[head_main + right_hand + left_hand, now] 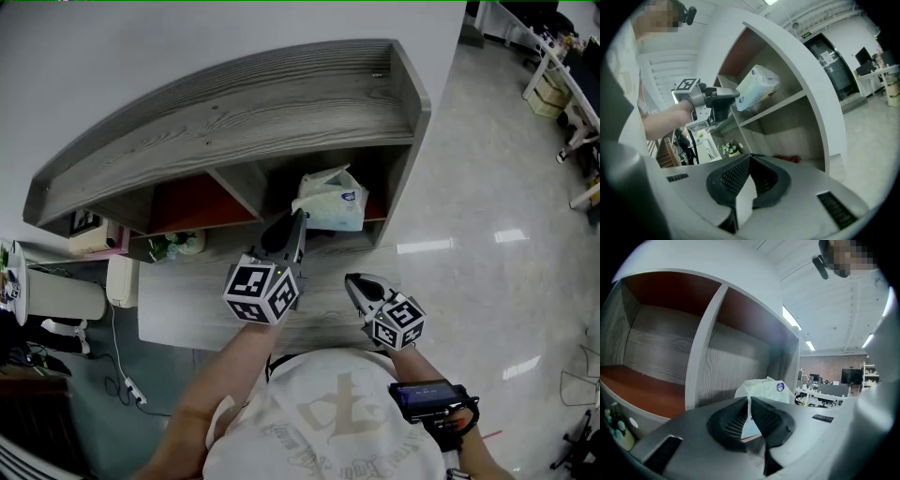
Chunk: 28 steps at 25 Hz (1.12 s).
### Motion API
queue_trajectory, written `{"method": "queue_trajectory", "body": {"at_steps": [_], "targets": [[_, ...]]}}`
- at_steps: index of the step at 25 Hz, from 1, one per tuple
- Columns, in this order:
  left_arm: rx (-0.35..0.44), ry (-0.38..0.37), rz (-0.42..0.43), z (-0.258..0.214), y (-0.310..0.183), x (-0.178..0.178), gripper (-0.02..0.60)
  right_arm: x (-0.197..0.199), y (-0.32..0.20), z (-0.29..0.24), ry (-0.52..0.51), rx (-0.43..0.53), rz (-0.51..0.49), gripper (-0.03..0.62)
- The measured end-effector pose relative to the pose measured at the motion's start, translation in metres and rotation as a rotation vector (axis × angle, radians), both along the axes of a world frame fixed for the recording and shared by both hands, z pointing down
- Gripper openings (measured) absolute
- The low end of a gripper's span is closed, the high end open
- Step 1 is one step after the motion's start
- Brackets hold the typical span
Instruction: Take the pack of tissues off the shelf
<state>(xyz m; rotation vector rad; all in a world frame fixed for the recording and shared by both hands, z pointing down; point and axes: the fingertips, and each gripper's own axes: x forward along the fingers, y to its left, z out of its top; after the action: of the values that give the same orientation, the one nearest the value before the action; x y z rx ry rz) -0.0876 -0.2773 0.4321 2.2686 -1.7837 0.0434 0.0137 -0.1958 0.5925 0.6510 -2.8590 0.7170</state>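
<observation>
left gripper view: the left claw [750,401] is seen pressed almost together on a thin fold of wrapper at the near end of the pack of tissues [765,389]. the pack is tilted at the front edge of the right-hand compartment of the shelf [234,112]. it is judged light, soft and easily crushed, with slippery film. a pinch on the wrapper alone could slip or tear, so a hold across the body is thought safer. the right claw [749,159] is seen closed and empty, back from the shelf.
</observation>
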Motion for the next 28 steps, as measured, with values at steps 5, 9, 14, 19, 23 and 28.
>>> {"method": "queue_trajectory", "body": {"at_steps": [5, 9, 14, 19, 23, 28], "targets": [[0.005, 0.018, 0.014, -0.001, 0.012, -0.003, 0.035, -0.004, 0.007, -0.002, 0.005, 0.004, 0.0, 0.005], [0.014, 0.023, 0.028, -0.002, 0.024, -0.006, 0.035, -0.01, 0.011, -0.003, 0.009, 0.011, -0.001, 0.005], [0.018, 0.029, 0.033, -0.003, 0.039, -0.014, 0.035, -0.016, 0.018, -0.006, 0.01, 0.017, -0.001, 0.005], [0.026, 0.04, 0.03, -0.002, 0.057, -0.02, 0.035, -0.023, 0.027, -0.008, 0.013, 0.022, -0.009, 0.005], [0.028, 0.043, 0.03, 0.001, 0.073, -0.028, 0.035, -0.03, 0.036, -0.011, 0.016, 0.026, -0.019, 0.005], [0.033, 0.046, 0.012, 0.007, 0.091, -0.04, 0.035, -0.036, 0.046, -0.014, 0.026, 0.032, -0.031, 0.005]]}}
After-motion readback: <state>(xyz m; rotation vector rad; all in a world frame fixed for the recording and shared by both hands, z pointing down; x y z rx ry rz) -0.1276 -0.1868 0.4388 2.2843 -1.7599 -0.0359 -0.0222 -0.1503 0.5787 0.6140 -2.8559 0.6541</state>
